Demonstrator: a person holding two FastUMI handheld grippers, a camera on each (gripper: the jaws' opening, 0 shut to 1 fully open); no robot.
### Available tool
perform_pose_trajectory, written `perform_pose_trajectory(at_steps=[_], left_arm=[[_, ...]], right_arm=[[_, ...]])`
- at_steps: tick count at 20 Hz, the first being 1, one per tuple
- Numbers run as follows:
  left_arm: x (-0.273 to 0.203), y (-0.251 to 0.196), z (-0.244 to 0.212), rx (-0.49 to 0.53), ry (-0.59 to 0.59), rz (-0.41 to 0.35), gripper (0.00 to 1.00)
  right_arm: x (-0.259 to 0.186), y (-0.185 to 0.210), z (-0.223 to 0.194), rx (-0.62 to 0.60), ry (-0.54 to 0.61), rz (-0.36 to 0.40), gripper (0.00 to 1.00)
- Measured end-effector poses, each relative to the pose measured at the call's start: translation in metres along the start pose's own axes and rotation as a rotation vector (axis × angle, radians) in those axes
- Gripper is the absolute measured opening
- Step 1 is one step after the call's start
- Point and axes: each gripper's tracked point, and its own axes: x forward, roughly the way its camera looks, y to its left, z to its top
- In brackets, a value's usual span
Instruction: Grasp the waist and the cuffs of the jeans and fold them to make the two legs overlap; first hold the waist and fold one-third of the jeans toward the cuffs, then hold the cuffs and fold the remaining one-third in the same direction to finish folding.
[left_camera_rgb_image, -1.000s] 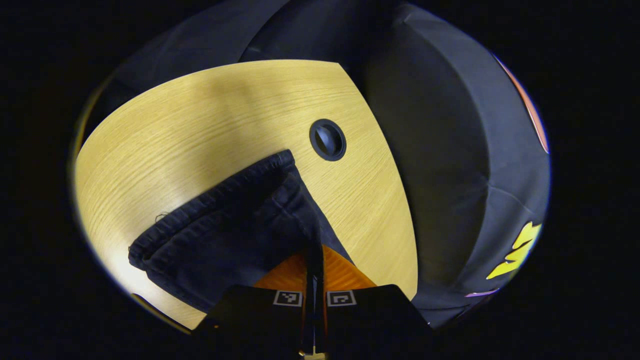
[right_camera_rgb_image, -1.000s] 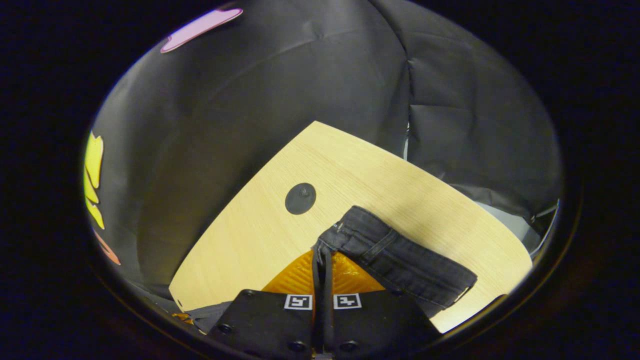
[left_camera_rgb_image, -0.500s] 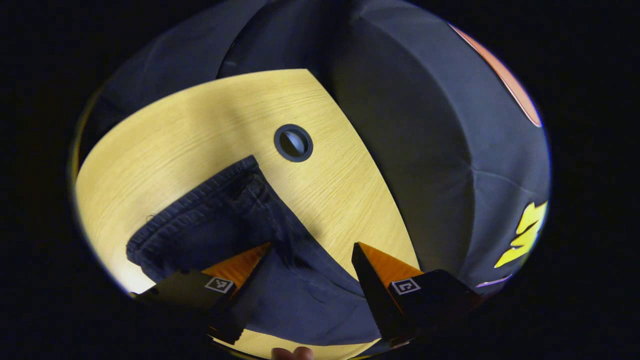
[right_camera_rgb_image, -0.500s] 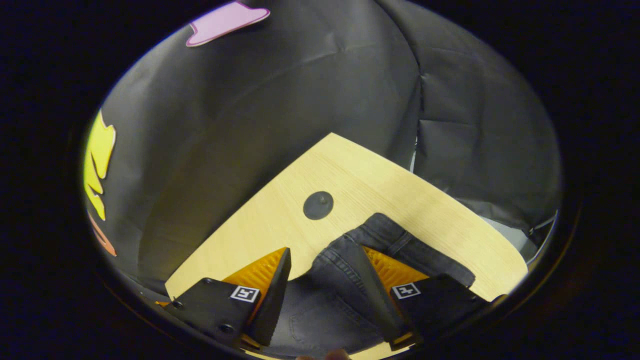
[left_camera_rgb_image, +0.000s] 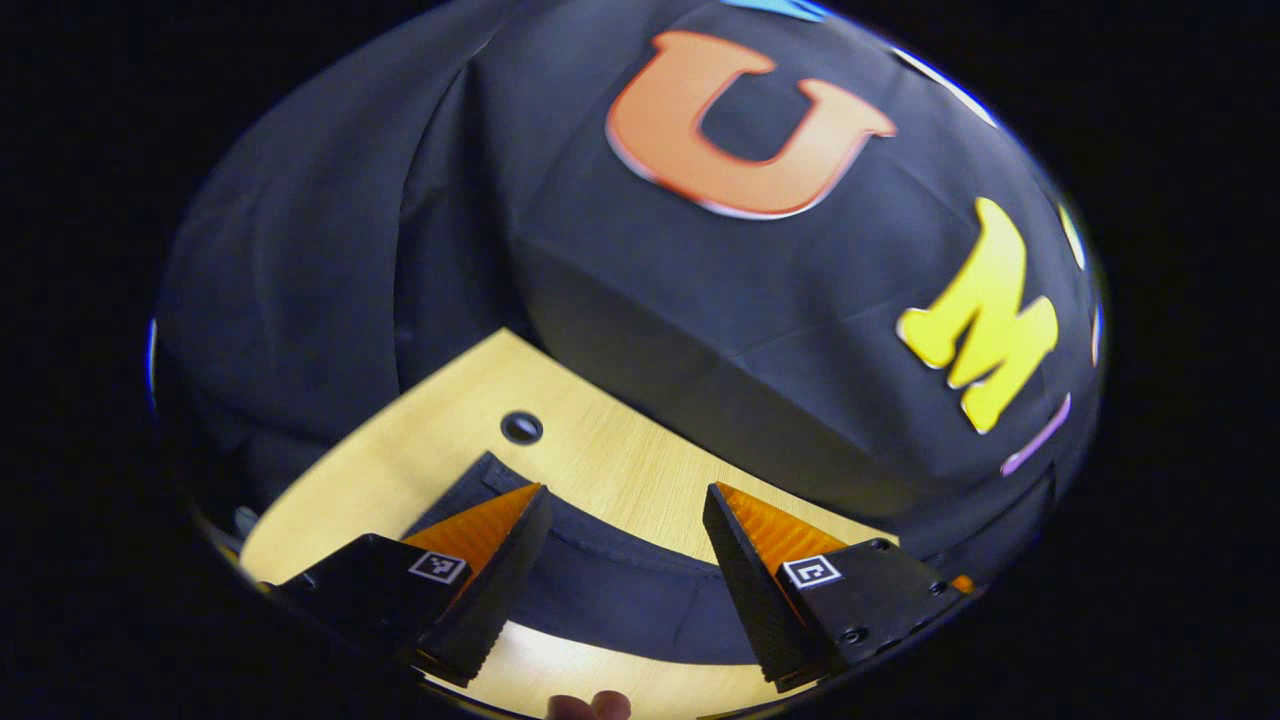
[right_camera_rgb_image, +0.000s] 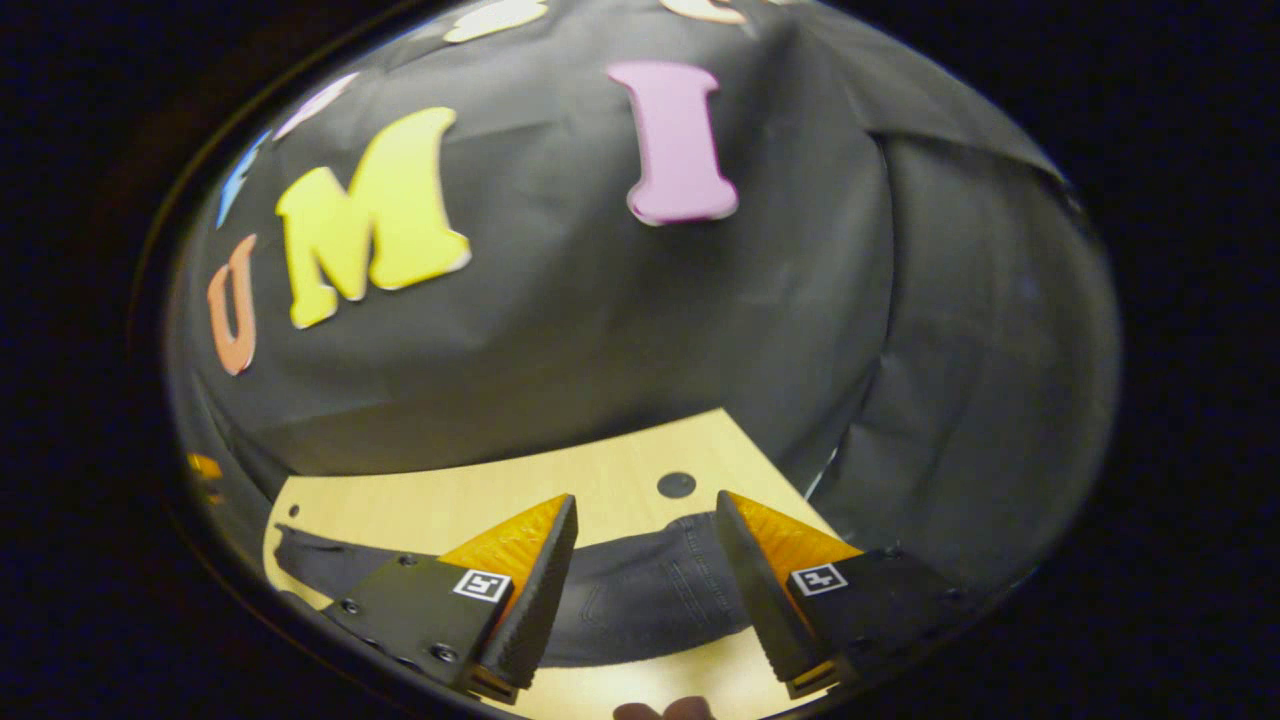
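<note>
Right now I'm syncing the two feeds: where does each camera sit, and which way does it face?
Left gripper view: rides on the left gripper, facing forward and down over the jeans on the wooden table toward the cloth wall; its two open fingers and a fingertip at the bottom edge show.
Right gripper view: rides on the right gripper, facing the same way; its open fingers and fingertips at the bottom show.
Shared: jeans, table, round table hole, wall.
</note>
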Motion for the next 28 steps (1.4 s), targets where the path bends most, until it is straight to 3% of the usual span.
perform_pose_trajectory(at_steps=[1,5,7,12,17,22,28], left_arm=[[-0.024,-0.010,0.003,0.043,-0.064,-0.002,0.99],[-0.112,-0.047,-0.006,0.160,-0.267,-0.033,0.98],[-0.134,-0.065,-0.031,0.215,-0.270,-0.059,0.98],[-0.157,-0.093,-0.066,0.266,-0.254,-0.109,0.99],[-0.160,-0.113,-0.077,0.275,-0.214,-0.134,0.98],[-0.156,-0.135,-0.076,0.310,-0.193,-0.117,0.98],[-0.146,-0.157,-0.084,0.295,-0.155,-0.083,0.99]], right_arm=[[-0.028,0.010,0.004,-0.050,-0.037,0.021,0.82],[-0.121,0.045,-0.007,-0.145,-0.121,0.077,0.89],[-0.153,0.059,-0.012,-0.126,-0.138,0.087,0.95],[-0.182,0.054,-0.041,-0.077,-0.110,0.057,0.95],[-0.140,-0.006,-0.077,0.029,-0.016,-0.026,0.94],[-0.042,-0.093,-0.123,0.077,0.060,-0.144,0.96],[0.062,-0.144,-0.163,0.115,0.155,-0.152,0.96]])
